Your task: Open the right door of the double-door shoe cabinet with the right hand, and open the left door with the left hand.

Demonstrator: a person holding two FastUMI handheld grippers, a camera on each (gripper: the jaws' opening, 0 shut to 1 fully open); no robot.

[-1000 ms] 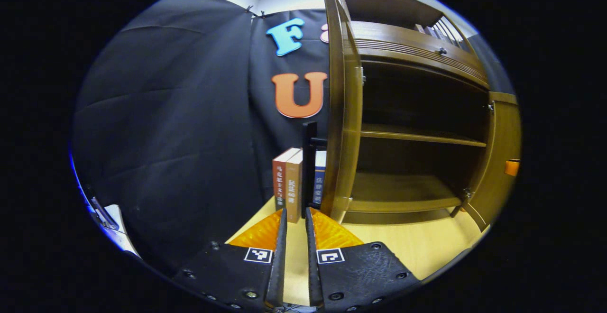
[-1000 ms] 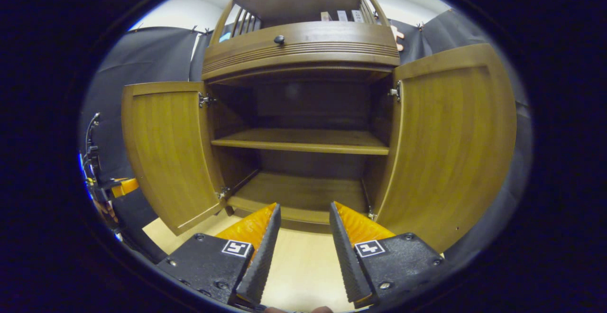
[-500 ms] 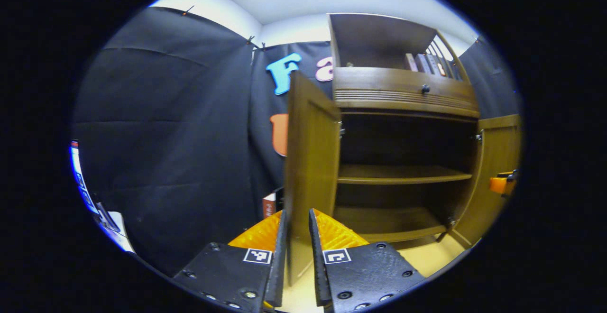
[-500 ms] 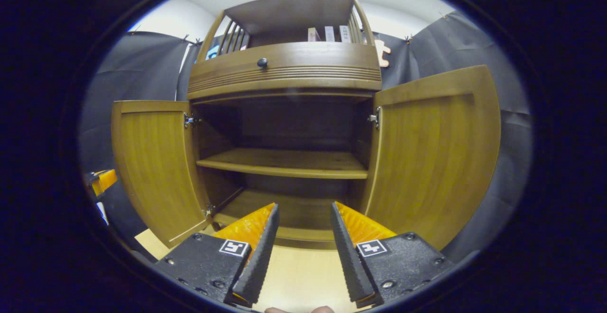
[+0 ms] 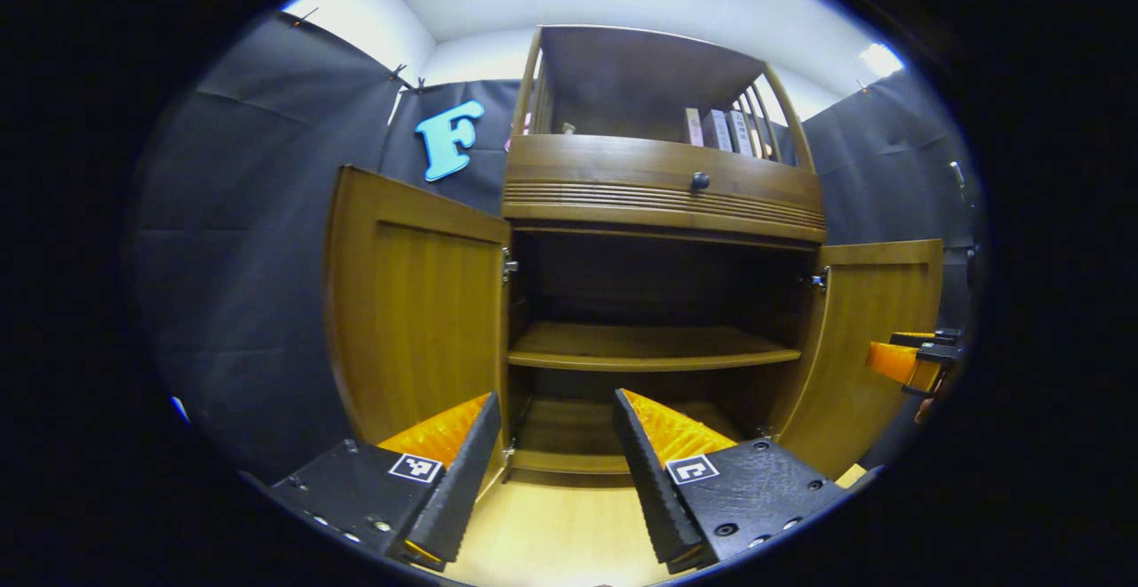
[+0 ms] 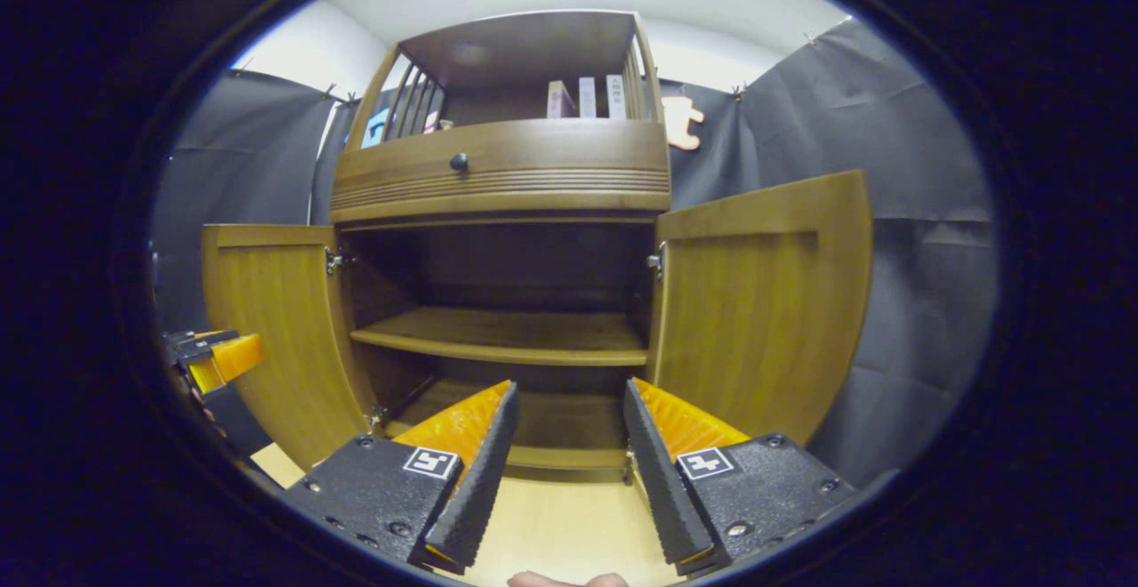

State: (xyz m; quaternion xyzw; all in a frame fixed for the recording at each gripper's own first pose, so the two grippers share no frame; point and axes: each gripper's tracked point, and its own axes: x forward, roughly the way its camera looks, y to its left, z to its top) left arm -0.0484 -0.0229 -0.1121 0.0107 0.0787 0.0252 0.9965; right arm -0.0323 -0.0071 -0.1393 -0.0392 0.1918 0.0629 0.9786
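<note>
The brown wooden shoe cabinet [image 5: 662,205] stands in front of both grippers with both doors swung wide. In the left gripper view its left door [image 5: 418,320] is just left of my left gripper [image 5: 553,398], which is open and holds nothing. The right door [image 5: 867,347] stands out at the right, with the right gripper [image 5: 911,363] beside it. In the right gripper view the right door [image 6: 765,302] rises right of my right gripper [image 6: 569,386], open and apart from it. The left door [image 6: 267,329] has the left gripper [image 6: 213,357] at its outer edge.
Inside, a middle shelf [image 6: 502,335] and the bottom board look bare. Above the doors is a drawer with a dark knob [image 6: 459,161], and books [image 6: 582,98] stand in the railed top. A light wooden surface [image 5: 551,534] lies under the grippers. Black cloth walls close both sides.
My left gripper, nearly shut around the left door's edge half a second ago, has opened and turned right to face the cabinet. The right gripper has drawn back a little, still open.
</note>
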